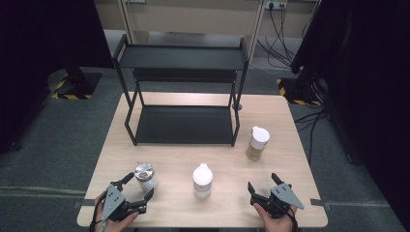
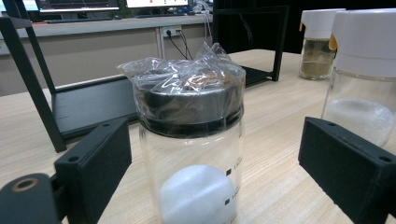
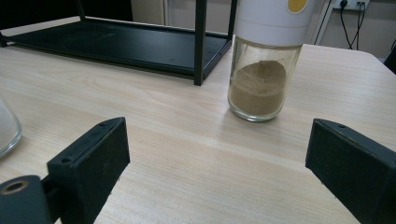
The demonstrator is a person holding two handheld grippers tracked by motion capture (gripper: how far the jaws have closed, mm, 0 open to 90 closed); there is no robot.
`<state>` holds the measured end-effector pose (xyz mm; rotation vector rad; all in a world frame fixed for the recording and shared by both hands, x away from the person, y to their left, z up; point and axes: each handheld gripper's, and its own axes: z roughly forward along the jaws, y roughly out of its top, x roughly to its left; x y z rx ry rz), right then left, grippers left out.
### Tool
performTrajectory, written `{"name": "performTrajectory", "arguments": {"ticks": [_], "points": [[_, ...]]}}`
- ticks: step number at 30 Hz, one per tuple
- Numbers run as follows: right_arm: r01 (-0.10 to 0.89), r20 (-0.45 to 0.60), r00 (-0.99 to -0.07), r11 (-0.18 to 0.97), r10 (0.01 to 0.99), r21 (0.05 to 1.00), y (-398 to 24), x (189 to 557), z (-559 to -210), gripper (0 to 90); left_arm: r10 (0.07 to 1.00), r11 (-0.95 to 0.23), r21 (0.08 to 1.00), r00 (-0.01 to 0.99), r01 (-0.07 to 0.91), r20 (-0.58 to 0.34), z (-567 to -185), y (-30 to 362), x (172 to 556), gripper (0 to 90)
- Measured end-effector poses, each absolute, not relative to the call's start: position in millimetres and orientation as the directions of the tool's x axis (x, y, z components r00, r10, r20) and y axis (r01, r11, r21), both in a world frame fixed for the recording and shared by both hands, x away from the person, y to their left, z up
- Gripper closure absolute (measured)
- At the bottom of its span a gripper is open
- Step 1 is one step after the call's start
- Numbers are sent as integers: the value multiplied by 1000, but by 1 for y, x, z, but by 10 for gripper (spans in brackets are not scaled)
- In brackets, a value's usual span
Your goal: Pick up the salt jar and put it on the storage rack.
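Note:
Three glass jars stand on the wooden table (image 1: 290, 121). A jar with a plastic-wrapped dark lid (image 1: 145, 176) (image 2: 191, 140) holds white powder and stands between the jaws of my left gripper (image 1: 139, 187) (image 2: 224, 172), which is open, with clear gaps on both sides of the jar. A white-capped jar of white powder (image 1: 202, 181) (image 2: 362, 79) stands at the middle front. A white-capped jar of brown powder (image 1: 257, 143) (image 3: 264, 70) stands farther back on the right. My right gripper (image 1: 262, 183) (image 3: 217, 172) is open near the front edge, pointing at the brown jar from a distance.
A black two-level metal rack (image 1: 183, 92) (image 3: 140, 42) stands at the back of the table, both levels bare. Dark curtains, cables and a wall socket lie beyond the table.

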<state>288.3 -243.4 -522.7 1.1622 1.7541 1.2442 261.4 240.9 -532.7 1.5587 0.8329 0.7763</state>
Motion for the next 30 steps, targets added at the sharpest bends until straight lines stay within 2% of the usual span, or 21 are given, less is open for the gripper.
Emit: {"name": "performTrajectory", "arguments": {"ticks": [13,19,30], "points": [[277,-37,-369,148,929,949,-243,288,-523,65,842,-105,994,535,41,68,-522,235,257,94],[277,-42,-371,154,928,948,-242,288,-523,66,855,-81,996,517,30,54,-518,237,265,111],[279,-43,-374,157,926,947,-242,289,-523,70,867,-49,997,499,56,14,-522,237,280,225]]}}
